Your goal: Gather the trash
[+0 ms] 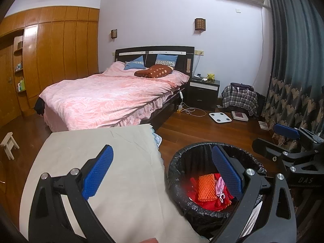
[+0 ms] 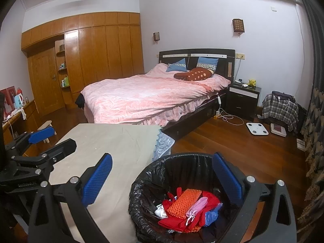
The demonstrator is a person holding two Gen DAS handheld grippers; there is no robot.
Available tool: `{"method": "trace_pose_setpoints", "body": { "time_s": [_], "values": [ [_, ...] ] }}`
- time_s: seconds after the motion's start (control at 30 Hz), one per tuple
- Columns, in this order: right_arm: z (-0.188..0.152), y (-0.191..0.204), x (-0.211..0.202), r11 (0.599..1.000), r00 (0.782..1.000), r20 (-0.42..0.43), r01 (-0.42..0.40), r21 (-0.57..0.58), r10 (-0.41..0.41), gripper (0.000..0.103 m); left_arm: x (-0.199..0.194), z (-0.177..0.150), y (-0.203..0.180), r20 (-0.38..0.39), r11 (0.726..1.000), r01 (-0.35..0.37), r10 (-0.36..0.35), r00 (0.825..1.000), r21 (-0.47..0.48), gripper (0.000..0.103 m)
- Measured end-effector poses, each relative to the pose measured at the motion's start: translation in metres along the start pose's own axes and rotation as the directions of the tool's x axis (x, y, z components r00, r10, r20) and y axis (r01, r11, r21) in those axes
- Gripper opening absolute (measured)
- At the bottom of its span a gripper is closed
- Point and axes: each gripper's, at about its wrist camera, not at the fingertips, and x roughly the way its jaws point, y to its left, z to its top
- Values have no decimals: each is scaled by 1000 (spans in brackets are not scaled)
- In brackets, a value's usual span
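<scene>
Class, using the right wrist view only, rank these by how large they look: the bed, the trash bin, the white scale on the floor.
1. Bed
2. Trash bin, enlarged by nearness
3. White scale

Both views were evenly lit by soft indoor light from overhead, with no lamp itself in frame. The pale wall (image 2: 202,20) held a cool violet cast. Glossy wardrobe doors (image 1: 60,46) carried tall white glare streaks, and the wooden floor (image 2: 232,147) showed dull reflections. Shadows were weak and diffuse, deepest inside the black bin liner (image 2: 182,168). Fisheye distortion bowed straight lines strongly toward the edges, and dark vignetting filled every corner. Focus was fairly sharp throughout, with slight softness and compression noise far off.
</scene>
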Motion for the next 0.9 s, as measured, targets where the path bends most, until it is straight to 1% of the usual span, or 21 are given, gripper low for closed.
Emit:
{"method": "trace_pose_setpoints", "body": {
  "time_s": [0.9],
  "values": [
    [0,1,0,1000,1000,-1,0,0,1,97,2,-4,7,-6,1000,-8,8,1000,-2,95]
  ]
}}
